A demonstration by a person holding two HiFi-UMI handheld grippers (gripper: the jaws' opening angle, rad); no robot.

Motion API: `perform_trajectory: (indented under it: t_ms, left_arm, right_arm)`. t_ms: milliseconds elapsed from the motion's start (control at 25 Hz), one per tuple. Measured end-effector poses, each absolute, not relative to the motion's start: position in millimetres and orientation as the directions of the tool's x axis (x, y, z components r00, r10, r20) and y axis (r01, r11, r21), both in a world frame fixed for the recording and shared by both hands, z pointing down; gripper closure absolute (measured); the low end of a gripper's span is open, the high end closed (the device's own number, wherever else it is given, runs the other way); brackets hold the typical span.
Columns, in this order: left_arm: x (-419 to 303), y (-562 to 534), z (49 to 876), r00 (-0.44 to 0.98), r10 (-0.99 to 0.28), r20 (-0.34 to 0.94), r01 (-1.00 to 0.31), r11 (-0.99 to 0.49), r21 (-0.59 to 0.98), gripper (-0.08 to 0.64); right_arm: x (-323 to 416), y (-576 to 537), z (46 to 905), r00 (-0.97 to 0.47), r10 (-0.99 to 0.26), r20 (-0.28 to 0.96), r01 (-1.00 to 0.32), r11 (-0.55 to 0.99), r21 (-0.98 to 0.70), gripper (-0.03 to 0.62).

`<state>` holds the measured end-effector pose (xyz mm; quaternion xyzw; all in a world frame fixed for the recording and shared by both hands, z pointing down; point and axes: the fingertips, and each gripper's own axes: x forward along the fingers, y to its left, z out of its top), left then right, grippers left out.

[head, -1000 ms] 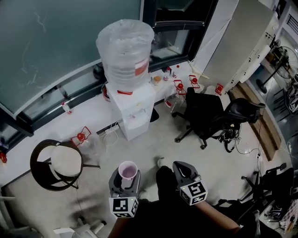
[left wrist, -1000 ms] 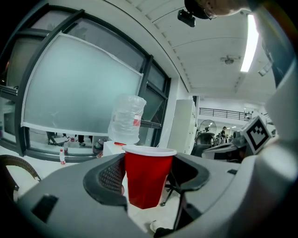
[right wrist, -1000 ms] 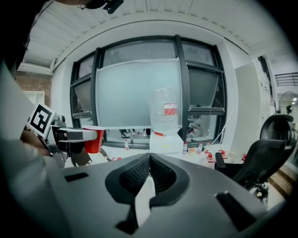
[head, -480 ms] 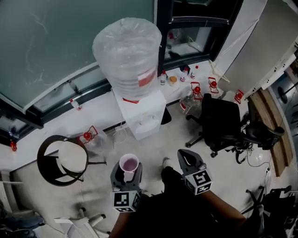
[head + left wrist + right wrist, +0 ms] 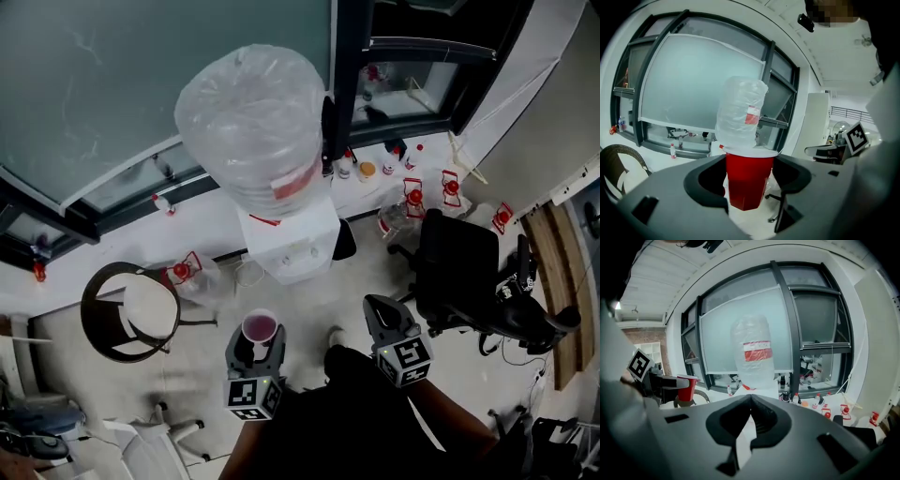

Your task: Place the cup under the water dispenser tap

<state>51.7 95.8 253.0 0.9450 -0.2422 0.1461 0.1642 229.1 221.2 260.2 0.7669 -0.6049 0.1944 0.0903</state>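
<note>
Left claw (image 5: 750,187): closed on the cup (image 5: 747,180), pads against its red sides; cup upright.
Right claw (image 5: 749,414): jaws together, nothing in it.
Cup location: carried above the floor, well short of the water dispenser (image 5: 292,246).
Tap: too small to make out below the bottle (image 5: 255,122).
Risk: squeeze may buckle the thin wall; a misjudged approach may knock the rim against the dispenser front and tilt the cup.
</note>
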Motion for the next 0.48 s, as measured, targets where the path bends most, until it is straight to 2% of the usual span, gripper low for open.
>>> perform_trajectory:
  t_ms: [480]
  left_arm:
    - [94, 86, 283, 0.748, -0.535, 0.393, -0.640, -0.738, 0.213, 0.261]
  right_arm:
    - [282, 200, 277, 0.081, -0.917, 0.390, -0.993, -0.108, -0.048, 0.594]
